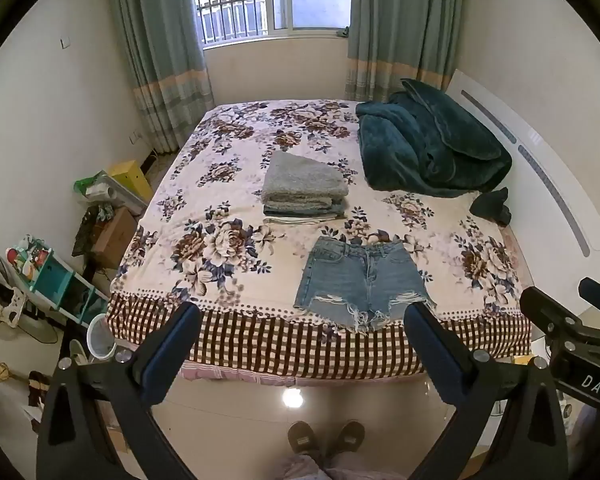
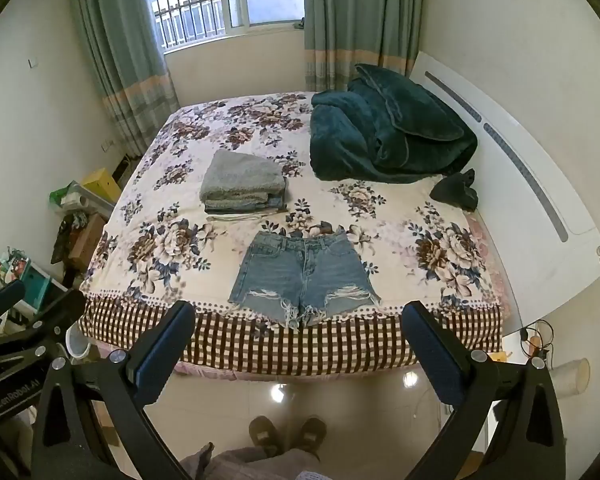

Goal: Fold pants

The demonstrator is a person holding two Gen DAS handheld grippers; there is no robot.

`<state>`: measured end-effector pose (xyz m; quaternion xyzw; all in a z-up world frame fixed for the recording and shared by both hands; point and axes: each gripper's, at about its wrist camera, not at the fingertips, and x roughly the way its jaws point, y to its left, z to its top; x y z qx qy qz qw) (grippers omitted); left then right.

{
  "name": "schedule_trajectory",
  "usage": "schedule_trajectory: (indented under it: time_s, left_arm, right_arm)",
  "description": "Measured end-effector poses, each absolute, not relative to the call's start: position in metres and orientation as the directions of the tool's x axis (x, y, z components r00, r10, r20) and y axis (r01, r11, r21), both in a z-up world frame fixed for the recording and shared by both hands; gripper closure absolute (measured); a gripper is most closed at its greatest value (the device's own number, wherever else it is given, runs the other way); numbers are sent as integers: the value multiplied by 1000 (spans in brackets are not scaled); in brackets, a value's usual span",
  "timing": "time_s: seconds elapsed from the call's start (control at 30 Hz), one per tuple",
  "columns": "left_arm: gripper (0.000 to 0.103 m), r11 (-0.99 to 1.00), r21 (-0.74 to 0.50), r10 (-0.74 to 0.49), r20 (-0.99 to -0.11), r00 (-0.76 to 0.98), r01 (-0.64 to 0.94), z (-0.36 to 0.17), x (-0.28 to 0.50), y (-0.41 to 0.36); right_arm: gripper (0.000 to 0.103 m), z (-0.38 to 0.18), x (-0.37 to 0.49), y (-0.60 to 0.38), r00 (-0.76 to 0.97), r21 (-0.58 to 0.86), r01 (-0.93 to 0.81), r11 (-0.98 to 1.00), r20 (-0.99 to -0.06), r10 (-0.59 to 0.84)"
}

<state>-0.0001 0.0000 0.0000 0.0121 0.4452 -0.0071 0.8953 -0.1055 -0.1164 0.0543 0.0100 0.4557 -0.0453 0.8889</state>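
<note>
Lower centre of both views: shorts (image 1: 362,280) flat at bed (image 1: 236,184) front edge, waistband far, frayed hems near. Left gripper (image 1: 300,330) and right gripper (image 2: 298,328) spread wide, empty, short of hems; neither clearly nearer.

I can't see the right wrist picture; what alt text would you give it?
Denim shorts lie flat and unfolded at the near edge of a floral bed, framed by the open, empty right claw. Behind them sit a stack of folded clothes and a heaped teal blanket.
</note>
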Motion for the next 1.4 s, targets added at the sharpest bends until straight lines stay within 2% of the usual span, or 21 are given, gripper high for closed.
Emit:
schedule_trajectory:
  time_s: [1.4]
  left_arm:
    - [0,1000,16,-1,-797,604,22,0,0,0]
  right_arm:
    - [0,53,-113,-118,573,-10,86,996,-818,-58]
